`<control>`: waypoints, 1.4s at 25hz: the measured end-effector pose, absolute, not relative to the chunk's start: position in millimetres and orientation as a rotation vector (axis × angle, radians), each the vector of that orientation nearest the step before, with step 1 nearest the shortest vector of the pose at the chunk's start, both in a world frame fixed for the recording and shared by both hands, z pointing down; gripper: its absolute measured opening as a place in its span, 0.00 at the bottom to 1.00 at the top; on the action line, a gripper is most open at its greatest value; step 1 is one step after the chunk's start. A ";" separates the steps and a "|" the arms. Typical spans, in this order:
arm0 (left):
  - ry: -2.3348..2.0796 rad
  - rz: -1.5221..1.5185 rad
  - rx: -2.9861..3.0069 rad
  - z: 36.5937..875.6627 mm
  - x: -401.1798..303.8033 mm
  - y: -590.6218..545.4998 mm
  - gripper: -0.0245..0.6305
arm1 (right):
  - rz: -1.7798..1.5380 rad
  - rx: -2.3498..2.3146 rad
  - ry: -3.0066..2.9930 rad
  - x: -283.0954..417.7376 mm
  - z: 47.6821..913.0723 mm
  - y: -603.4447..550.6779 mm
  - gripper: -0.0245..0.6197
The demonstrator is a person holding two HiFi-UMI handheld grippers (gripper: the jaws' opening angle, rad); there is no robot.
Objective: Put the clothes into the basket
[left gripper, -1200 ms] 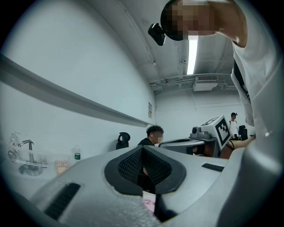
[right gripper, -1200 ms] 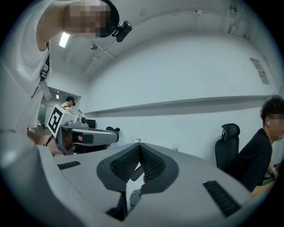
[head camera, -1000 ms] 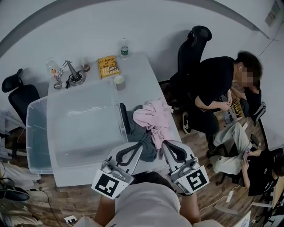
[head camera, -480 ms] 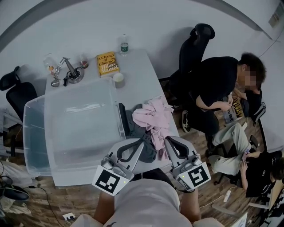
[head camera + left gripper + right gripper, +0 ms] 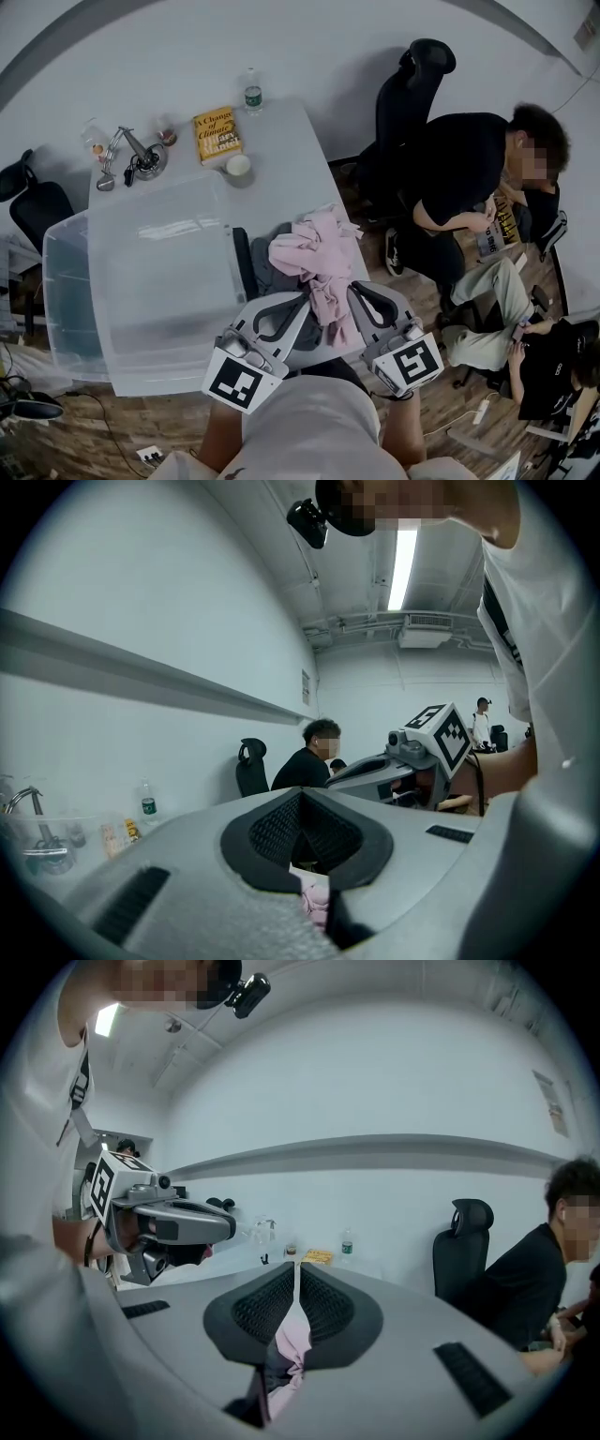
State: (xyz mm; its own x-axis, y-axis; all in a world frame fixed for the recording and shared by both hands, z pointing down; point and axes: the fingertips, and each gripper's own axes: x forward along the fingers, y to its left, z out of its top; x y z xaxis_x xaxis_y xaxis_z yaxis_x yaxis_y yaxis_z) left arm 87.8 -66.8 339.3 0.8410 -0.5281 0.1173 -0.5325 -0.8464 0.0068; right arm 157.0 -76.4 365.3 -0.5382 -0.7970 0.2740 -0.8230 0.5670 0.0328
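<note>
The clear basket stands at the left of the surface, its right wall just beside the clothes, so the carry across should be short. The grey garment lies against that wall, partly under the pink garment, which is heaped on top and trails toward the near edge. None of the clothes appears to be in the basket yet. The left hand-held gripper points at the heap's near side with its jaws together. Pink cloth shows beneath them, but I see none pinched. The right hand-held gripper is likewise closed and seems empty, flanking the trailing pink cloth. Both, I judge, are lining up for a grasp and must open first.
</note>
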 end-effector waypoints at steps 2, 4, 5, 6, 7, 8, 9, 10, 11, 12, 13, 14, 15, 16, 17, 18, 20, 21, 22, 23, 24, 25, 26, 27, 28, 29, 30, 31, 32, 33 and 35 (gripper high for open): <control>-0.854 0.193 2.977 340.9 95.5 -71.3 0.04 | 0.166 1.323 -2.530 163.7 371.2 -82.2 0.05; -0.850 0.216 2.971 343.5 101.9 -75.1 0.04 | 0.190 1.302 -2.516 168.9 377.5 -87.1 0.05; -0.849 0.229 2.969 345.1 104.7 -76.9 0.04 | 0.200 1.291 -2.512 170.5 380.6 -89.4 0.05; -0.848 0.241 2.967 346.8 107.3 -78.6 0.04 | 0.211 1.280 -2.508 171.6 383.9 -91.5 0.06; -0.848 0.253 2.966 348.5 109.8 -80.4 0.04 | 0.221 1.268 -2.504 172.5 387.6 -93.5 0.08; -0.847 0.263 2.964 350.3 112.3 -82.0 0.04 | 0.230 1.253 -2.497 173.1 391.8 -95.3 0.09; -0.845 0.273 2.962 352.1 114.7 -83.6 0.04 | 0.236 1.237 -2.489 173.6 396.3 -96.9 0.12; -0.843 0.284 2.958 354.0 117.1 -85.0 0.04 | 0.240 1.221 -2.480 174.2 401.1 -98.4 0.14; -0.841 0.294 2.955 356.0 119.4 -86.4 0.04 | 0.246 1.209 -2.471 174.8 406.1 -99.7 0.16; -0.840 0.303 2.951 358.0 121.6 -87.8 0.04 | 0.253 1.199 -2.464 175.6 410.8 -101.0 0.17; -0.839 0.311 2.948 360.0 123.7 -89.2 0.04 | 0.263 1.190 -2.461 176.2 415.2 -102.4 0.19; -0.838 0.319 2.945 361.8 125.7 -90.5 0.04 | 0.275 1.182 -2.460 176.8 419.1 -103.8 0.20; -0.836 0.327 2.942 363.5 127.7 -91.8 0.04 | 0.286 1.175 -2.460 177.5 422.6 -105.2 0.20; -0.833 0.335 2.939 365.1 129.5 -93.0 0.04 | 0.296 1.169 -2.459 178.3 425.7 -106.7 0.21; -0.830 0.344 2.936 366.4 131.3 -94.2 0.04 | 0.305 1.164 -2.457 179.3 428.4 -108.3 0.22; -0.827 0.352 2.935 367.7 133.0 -95.4 0.04 | 0.312 1.160 -2.454 180.4 431.1 -109.9 0.24; -0.821 0.367 2.931 370.5 136.5 -97.6 0.04 | 0.330 1.152 -2.448 182.6 436.9 -113.0 0.26; -0.818 0.374 2.929 372.3 138.4 -98.4 0.04 | 0.341 1.148 -2.443 183.7 440.5 -114.2 0.27; -0.814 0.379 2.926 374.3 140.5 -99.0 0.04 | 0.352 1.143 -2.437 185.0 444.6 -115.0 0.28; -0.810 0.385 2.924 376.5 142.6 -99.7 0.04 | 0.360 1.135 -2.428 186.6 449.2 -115.7 0.29; -0.805 0.391 2.925 378.8 144.5 -100.4 0.04 | 0.365 1.127 -2.419 188.2 454.2 -116.5 0.31; -0.798 0.399 2.928 381.4 146.0 -101.4 0.04 | 0.372 1.119 -2.409 189.3 459.1 -117.4 0.32; -0.793 0.406 2.928 383.8 147.2 -102.6 0.04 | 0.381 1.111 -2.402 189.9 463.8 -118.8 0.33; -0.792 0.411 2.921 386.1 148.1 -104.1 0.04 | 0.390 1.103 -2.395 190.2 468.6 -120.3 0.35; -0.791 0.417 2.913 388.3 148.9 -105.7 0.04 | 0.402 1.095 -2.389 190.1 473.6 -121.8 0.36; -0.788 0.424 2.912 390.4 149.7 -107.1 0.04 | 0.415 1.086 -2.382 189.7 478.6 -123.2 0.37; -0.785 0.430 2.910 392.5 150.3 -108.3 0.04 | 0.428 1.077 -2.375 189.2 483.7 -124.3 0.39; -0.785 0.434 2.903 394.3 150.7 -109.5 0.04 | 0.440 1.069 -2.367 188.8 488.8 -125.4 0.40; -0.784 0.438 2.897 396.2 151.0 -110.6 0.04 | 0.451 1.062 -2.358 188.5 493.9 -126.5 0.41; -0.777 0.445 2.901 398.2 151.5 -111.6 0.04 | 0.463 1.055 -2.350 188.3 499.0 -127.8 0.42; -0.760 0.460 2.922 402.6 152.7 -113.9 0.04 | 0.488 1.041 -2.335 187.9 509.8 -130.5 0.44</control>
